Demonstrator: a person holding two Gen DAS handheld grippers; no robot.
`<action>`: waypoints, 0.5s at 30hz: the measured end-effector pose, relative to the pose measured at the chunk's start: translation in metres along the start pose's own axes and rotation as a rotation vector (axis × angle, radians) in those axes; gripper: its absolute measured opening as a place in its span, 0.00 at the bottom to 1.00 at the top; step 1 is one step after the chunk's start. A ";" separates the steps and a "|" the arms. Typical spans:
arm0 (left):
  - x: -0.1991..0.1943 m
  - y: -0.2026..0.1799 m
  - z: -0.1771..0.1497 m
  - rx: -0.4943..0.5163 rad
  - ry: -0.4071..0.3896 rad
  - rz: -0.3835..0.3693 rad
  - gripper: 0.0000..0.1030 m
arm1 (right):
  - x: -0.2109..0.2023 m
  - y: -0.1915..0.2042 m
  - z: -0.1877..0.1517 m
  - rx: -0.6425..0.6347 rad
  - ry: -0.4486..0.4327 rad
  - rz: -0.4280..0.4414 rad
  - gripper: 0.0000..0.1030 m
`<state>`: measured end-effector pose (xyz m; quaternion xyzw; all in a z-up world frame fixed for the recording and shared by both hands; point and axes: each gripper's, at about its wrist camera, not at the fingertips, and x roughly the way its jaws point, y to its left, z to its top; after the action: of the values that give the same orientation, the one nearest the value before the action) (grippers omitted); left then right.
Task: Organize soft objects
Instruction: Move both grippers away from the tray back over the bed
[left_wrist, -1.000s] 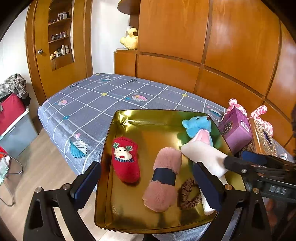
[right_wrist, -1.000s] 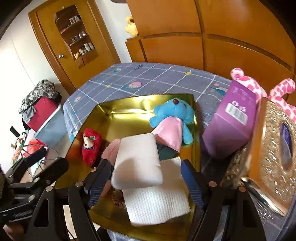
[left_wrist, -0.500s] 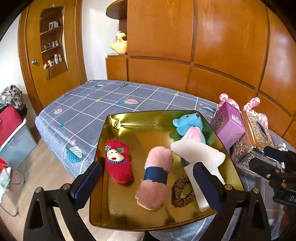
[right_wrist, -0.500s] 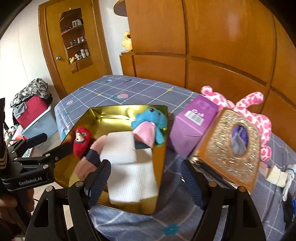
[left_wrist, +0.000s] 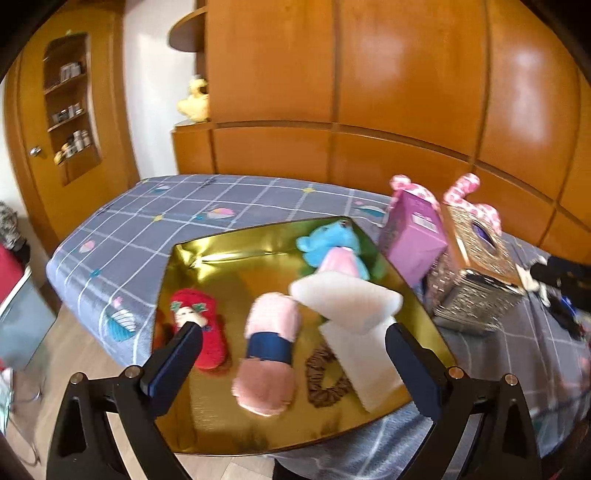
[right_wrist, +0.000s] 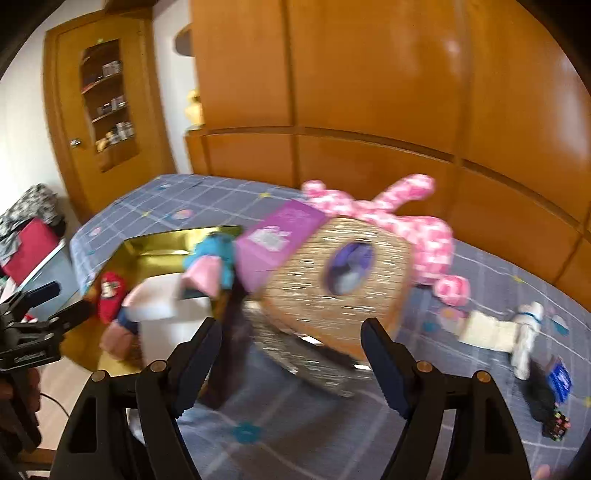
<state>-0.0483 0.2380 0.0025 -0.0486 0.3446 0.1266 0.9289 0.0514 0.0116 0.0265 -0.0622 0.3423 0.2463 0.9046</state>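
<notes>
A gold tray (left_wrist: 218, 258) on the bed holds a red Santa slipper (left_wrist: 207, 325), a pink fuzzy roll with a navy band (left_wrist: 269, 347), a brown scrunchie (left_wrist: 323, 380), a white sponge (left_wrist: 347, 299) on a white cloth (left_wrist: 365, 365), and a blue plush in pink (left_wrist: 332, 247). My left gripper (left_wrist: 293, 354) is open and empty above the tray's near side. My right gripper (right_wrist: 291, 354) is open and empty in front of the glittery tissue box (right_wrist: 332, 288). A pink spotted plush (right_wrist: 417, 229) lies behind it.
A purple box (left_wrist: 413, 236) and the tissue box (left_wrist: 480, 280) stand right of the tray. A rolled white cloth (right_wrist: 526, 332), a beige pad (right_wrist: 487, 332), a blue card (right_wrist: 559, 380) and a puzzle cube (right_wrist: 554, 430) lie at the right. Wooden panels rise behind the bed.
My right gripper has let go of the white sponge onto the tray and swung back and right toward the tissue box. My left gripper has drawn back a little from the tray.
</notes>
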 end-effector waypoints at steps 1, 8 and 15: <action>-0.001 -0.005 -0.001 0.015 0.001 -0.008 0.98 | -0.002 -0.009 -0.001 0.012 0.001 -0.017 0.77; -0.010 -0.042 -0.002 0.135 -0.024 -0.056 1.00 | -0.020 -0.082 -0.009 0.103 -0.002 -0.156 0.77; -0.035 -0.085 0.002 0.228 -0.145 -0.211 1.00 | -0.051 -0.175 -0.021 0.294 -0.050 -0.345 0.77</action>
<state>-0.0502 0.1497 0.0272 0.0303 0.2815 -0.0084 0.9590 0.0919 -0.1672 0.0335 0.0189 0.3360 0.0367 0.9409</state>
